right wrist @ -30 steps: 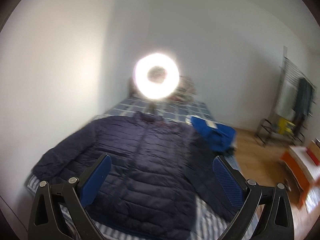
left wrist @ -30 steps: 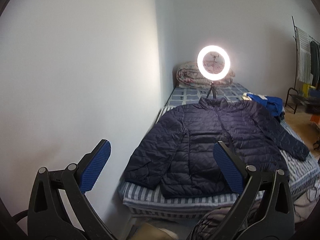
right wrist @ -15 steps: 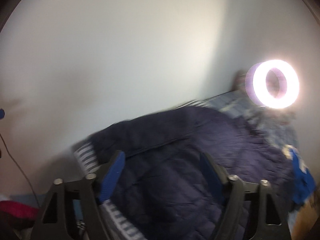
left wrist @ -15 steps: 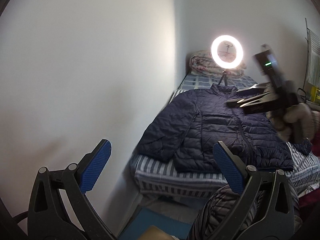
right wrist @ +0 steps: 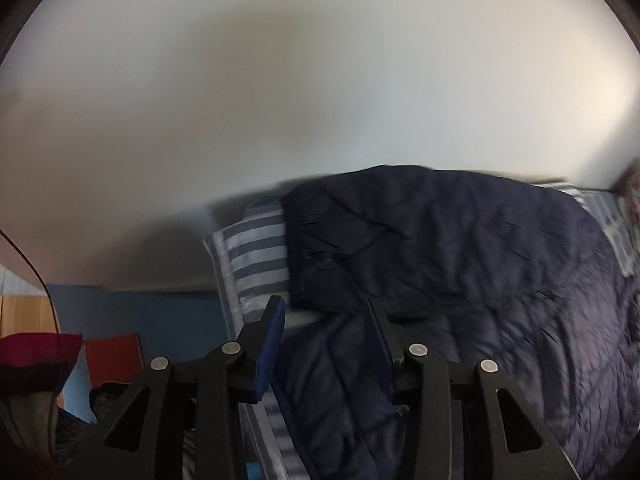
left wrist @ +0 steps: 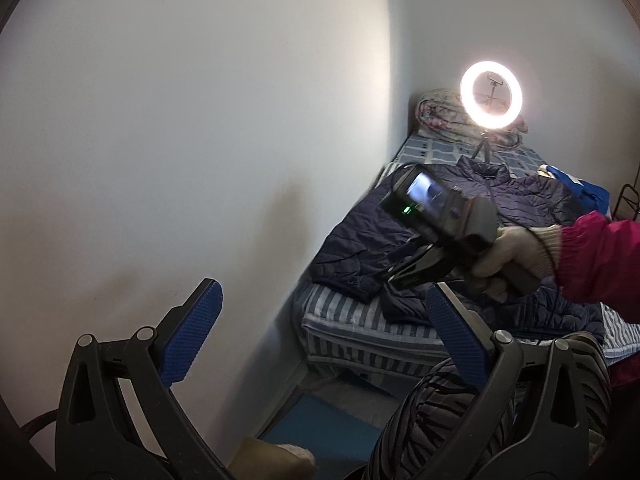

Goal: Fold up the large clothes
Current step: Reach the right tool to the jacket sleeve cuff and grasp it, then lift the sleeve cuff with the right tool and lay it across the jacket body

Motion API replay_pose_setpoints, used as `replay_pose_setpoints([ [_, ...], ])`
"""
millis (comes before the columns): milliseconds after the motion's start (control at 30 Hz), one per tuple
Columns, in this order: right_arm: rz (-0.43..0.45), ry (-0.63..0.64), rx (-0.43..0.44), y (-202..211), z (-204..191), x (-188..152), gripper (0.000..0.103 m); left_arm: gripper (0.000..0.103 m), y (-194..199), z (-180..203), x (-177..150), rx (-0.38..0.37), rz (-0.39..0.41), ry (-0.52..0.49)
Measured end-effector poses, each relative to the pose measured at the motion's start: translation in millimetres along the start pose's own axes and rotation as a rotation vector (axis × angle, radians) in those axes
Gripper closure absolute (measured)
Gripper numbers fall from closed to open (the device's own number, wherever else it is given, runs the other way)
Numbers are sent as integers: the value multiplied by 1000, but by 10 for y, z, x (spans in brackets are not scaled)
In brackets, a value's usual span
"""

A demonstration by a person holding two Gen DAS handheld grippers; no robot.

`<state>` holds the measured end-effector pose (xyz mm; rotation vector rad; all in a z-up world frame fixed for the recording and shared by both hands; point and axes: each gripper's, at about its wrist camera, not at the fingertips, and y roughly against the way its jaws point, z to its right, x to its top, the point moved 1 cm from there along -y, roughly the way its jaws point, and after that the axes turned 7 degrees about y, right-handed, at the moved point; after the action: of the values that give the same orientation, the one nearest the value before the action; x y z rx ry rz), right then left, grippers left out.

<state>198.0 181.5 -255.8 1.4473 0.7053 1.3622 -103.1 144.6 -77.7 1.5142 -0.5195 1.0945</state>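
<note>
A dark navy quilted jacket (left wrist: 360, 248) lies spread face up on a striped bed (left wrist: 344, 320). My left gripper (left wrist: 320, 320) is open and empty, held back from the foot of the bed near the wall. My right gripper (right wrist: 326, 316) is partly open with nothing between its pads, low over the jacket's (right wrist: 460, 272) near hem corner, just below the left sleeve cuff. In the left wrist view the right gripper (left wrist: 390, 276) shows held by a gloved hand over that same corner.
A lit ring light (left wrist: 491, 95) on a tripod stands at the head of the bed before a rolled quilt (left wrist: 440, 116). A blue garment (left wrist: 580, 188) lies at the bed's far right. The white wall (left wrist: 200, 120) runs along the left. Another dark quilted garment (left wrist: 460, 420) is bunched below.
My right gripper swung left and dropped low to the jacket's near left corner, its jaws narrowing. My left gripper turned left toward the wall and stayed open.
</note>
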Motion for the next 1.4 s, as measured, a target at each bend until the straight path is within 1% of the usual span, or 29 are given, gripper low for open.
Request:
replay_pose_setpoints([
  [100, -22, 13, 44, -263, -30, 74, 62, 0, -42, -51, 16, 12, -6, 24],
  [167, -44, 19, 68, -443, -55, 124, 62, 0, -65, -66, 21, 6, -13, 31],
  [367, -112, 53, 84, -839, -123, 145, 62, 0, -137, -66, 11, 16, -18, 43],
  [567, -151, 49, 82, -1014, -135, 129, 61, 0, -208, -56, 40, 10, -26, 37],
  [667, -148, 22, 103, -1090, -119, 134, 61, 0, -201, -19, 47, 10, -19, 21],
  [700, -146, 16, 106, -1113, -126, 136, 65, 0, -204, -7, 48, 11, -18, 18],
  [733, -146, 11, 101, -1117, -109, 133, 72, 0, -215, -1, 47, 10, -17, 18],
  [767, -147, 6, 97, -1114, -87, 139, 75, 0, -211, 17, 46, 11, -18, 17],
  [800, -145, -3, 99, -1089, -38, 150, 81, 0, -200, 5, 44, 12, -19, 18],
  [833, -143, -15, 106, -1058, 14, 151, 89, 0, -203, 19, 45, 14, -20, 17],
  [867, -139, -37, 113, -1042, 58, 146, 92, 0, -206, 38, 43, 14, -22, 15],
  [967, -100, -99, 144, -934, 200, 147, 95, 0, -228, 88, 49, 13, -23, 7],
  [1100, -18, -186, 169, -680, 457, 92, 98, 0, -284, 160, 58, 4, -28, -1],
  [1233, 68, -284, 155, -378, 790, -26, 98, 0, -339, 258, 87, -15, -28, -14],
  [1300, 117, -352, 151, -196, 1012, -130, 98, 0, -362, 309, 116, -23, -26, -21],
  [1333, 143, -389, 143, -91, 1145, -196, 102, 0, -376, 350, 128, -29, -24, -26],
  [1400, 185, -457, 124, 88, 1387, -340, 102, 0, -404, 401, 154, -38, -24, -31],
])
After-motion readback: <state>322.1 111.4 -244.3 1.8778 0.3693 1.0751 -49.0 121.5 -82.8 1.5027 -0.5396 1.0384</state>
